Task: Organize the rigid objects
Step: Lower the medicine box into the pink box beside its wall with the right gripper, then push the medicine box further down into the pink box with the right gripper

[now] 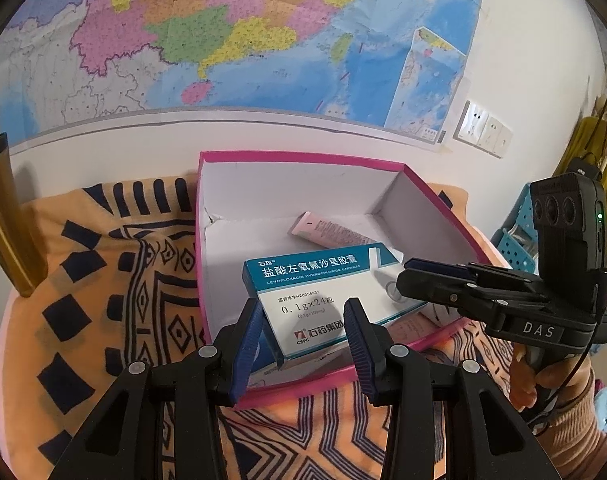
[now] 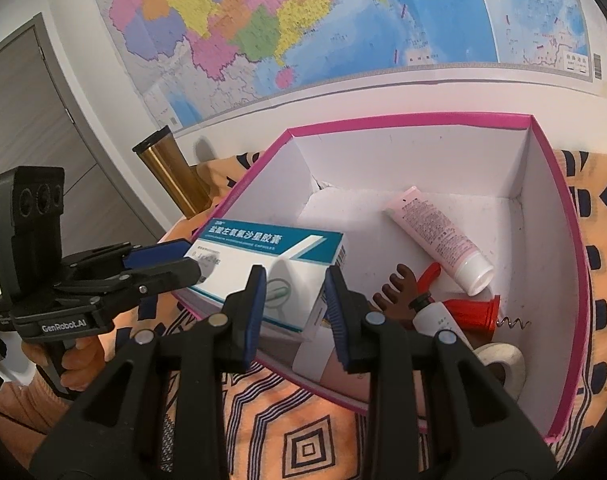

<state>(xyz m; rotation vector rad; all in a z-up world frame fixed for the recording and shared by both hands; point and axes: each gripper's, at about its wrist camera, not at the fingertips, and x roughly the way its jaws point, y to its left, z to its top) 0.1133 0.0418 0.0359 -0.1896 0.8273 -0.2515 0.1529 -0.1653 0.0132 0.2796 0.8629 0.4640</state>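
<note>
A teal and white medicine box [image 1: 315, 292] lies tilted inside the pink box [image 1: 299, 156] with white walls, leaning on its near wall. My left gripper [image 1: 303, 344] is open, its blue fingers on either side of the medicine box's near end, not pressing it. My right gripper [image 2: 295, 308] is open too, straddling the other end of the medicine box [image 2: 271, 268]. Each gripper shows in the other's view, the right one [image 1: 427, 276] and the left one [image 2: 171, 260]. A pink tube [image 2: 439, 240] lies deeper in the pink box [image 2: 407, 120].
Inside the pink box there are also a red corkscrew [image 2: 471, 312], a brown wooden piece [image 2: 395, 292], a white bottle [image 2: 439, 320] and a tape roll [image 2: 503, 364]. A gold flask [image 2: 171, 176] stands at the left. An orange patterned cloth [image 1: 115, 280] covers the table. A map hangs on the wall.
</note>
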